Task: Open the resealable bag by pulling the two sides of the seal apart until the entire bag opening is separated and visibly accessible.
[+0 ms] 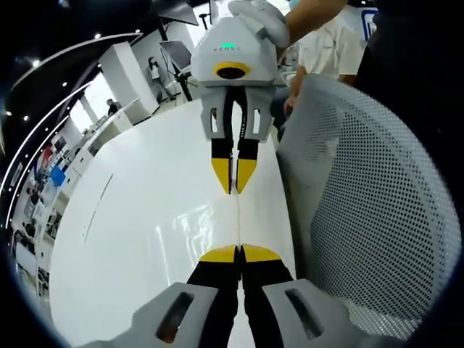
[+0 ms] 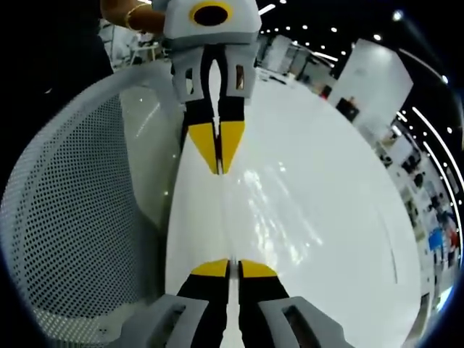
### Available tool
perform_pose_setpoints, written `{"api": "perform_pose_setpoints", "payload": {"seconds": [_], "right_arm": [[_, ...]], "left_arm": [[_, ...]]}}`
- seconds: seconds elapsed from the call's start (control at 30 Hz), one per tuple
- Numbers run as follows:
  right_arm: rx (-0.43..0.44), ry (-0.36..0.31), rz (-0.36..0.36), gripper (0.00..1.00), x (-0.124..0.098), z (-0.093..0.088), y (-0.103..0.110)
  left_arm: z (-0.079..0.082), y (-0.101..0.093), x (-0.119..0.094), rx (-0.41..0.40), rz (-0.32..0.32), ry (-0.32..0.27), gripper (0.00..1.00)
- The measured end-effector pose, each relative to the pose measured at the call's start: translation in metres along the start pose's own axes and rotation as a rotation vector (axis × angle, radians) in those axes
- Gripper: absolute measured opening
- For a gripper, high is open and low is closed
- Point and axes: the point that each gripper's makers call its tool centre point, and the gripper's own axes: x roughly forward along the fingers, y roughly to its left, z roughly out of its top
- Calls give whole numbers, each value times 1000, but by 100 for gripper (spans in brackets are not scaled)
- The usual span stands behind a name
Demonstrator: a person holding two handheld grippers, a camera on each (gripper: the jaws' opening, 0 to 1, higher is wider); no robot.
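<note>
Thin, clear, near-edge-on resealable plastic bag stretched taut at frame centre between left claw at lower centre and right claw at upper centre, above glossy white worktop. Both claws clamped on opposite seal sides. Opening not visibly separated; pulling apart judged outstanding.

so the surface here is a glossy white table, long with a rounded edge, picking up bright glare from the ceiling lights. In the right gripper view it's the same white table with shiny reflections near the middle. A thin dark line runs across the top in the left gripper view. can't make out anything lying on it
</note>
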Motion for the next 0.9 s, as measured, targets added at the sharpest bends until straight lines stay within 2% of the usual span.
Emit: {"api": "perform_pose_setpoints", "payload": {"seconds": [0.4, 0.73, 0.8, 0.9], "right_arm": [[46, 23, -7, 0, -2, -17, 6], [70, 38, -21, 0, -6, -26, 4], [92, 11, -21, 0, -7, -22, 5], [88, 18, -23, 0, -5, -22, 5]], "left_arm": [[-6, -2, -2, 8, -13, 19, 0], [-9, 1, -5, 1, 9, 22, 0], [-10, 0, -6, -7, 7, 19, 0], [-11, -2, -5, -6, 4, 24, 0]]}}
